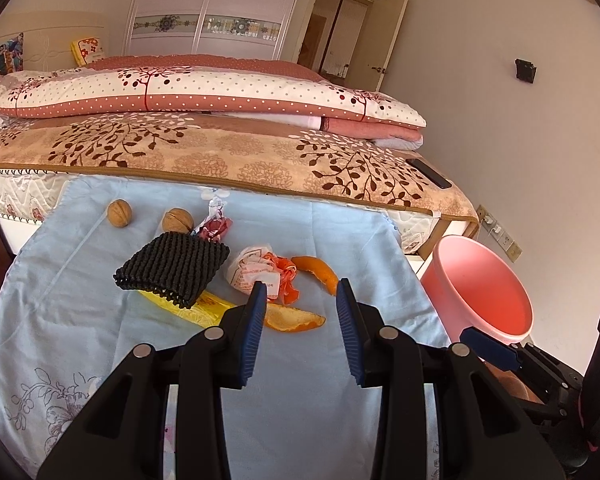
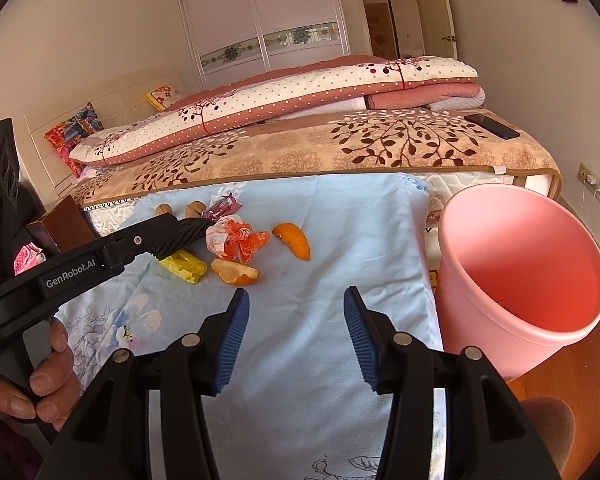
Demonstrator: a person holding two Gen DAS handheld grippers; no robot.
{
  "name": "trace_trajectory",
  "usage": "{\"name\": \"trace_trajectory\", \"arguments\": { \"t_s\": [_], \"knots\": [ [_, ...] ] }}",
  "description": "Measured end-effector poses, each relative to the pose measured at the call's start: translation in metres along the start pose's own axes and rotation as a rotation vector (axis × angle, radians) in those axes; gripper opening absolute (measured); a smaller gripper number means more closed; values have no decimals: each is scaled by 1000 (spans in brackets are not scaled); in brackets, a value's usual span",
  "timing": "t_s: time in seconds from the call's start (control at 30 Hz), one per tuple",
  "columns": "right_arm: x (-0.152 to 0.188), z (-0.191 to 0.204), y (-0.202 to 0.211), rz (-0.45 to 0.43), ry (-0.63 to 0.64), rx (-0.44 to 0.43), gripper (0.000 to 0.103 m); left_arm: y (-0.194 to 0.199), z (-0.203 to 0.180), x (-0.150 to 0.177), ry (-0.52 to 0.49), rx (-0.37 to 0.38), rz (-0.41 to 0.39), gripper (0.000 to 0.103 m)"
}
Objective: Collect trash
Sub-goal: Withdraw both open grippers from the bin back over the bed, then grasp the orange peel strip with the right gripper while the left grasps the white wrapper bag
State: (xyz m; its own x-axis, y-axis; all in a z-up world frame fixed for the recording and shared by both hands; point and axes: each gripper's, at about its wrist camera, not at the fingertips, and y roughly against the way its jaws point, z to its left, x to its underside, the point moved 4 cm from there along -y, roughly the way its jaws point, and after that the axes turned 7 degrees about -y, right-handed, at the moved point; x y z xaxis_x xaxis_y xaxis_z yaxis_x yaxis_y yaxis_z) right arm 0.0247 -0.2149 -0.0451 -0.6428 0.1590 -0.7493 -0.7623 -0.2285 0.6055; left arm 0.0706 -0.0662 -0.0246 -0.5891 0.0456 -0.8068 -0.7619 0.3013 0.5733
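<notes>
Now, left gripper (image 1: 302, 292): jaws spread, holding nothing
Orange peel (image 1: 294, 320): on the cloth, just below the fingertips
Right gripper (image 2: 296, 300): jaws spread, holding nothing
Pink bin (image 2: 500, 304): beside it, rightward

Trash scattered on light blue cloth; pink bin beside it.

Two orange peel pieces: a curved strip (image 1: 318, 272) lying farther back toward the bin side, and a wider boat-shaped piece (image 1: 294, 320) nearer, pith side up. Between and behind them sits a crumpled white wrapper with orange print (image 1: 252, 270), touching a scrunched orange plastic wrapper (image 1: 286, 276). A flattened yellow wrapper (image 1: 204, 308) lies partly under a black knitted item. A red-and-white candy wrapper (image 1: 214, 226), twisted at the top, stands at the back. The pink bin (image 2: 520, 276) is upright, mouth open; no contents visible inside.
</notes>
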Motion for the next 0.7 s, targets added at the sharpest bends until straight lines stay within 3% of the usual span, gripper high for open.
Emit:
{"name": "trace_trajectory", "arguments": {
  "t_s": [0.5,0.7],
  "knots": [
    [0,10,-31,91,51,-23,57,-14,43,4,138,0,30,36],
    [-12,7,-60,169,42,-31,59,-19,65,9,204,-8,51,36]
  ]
}}
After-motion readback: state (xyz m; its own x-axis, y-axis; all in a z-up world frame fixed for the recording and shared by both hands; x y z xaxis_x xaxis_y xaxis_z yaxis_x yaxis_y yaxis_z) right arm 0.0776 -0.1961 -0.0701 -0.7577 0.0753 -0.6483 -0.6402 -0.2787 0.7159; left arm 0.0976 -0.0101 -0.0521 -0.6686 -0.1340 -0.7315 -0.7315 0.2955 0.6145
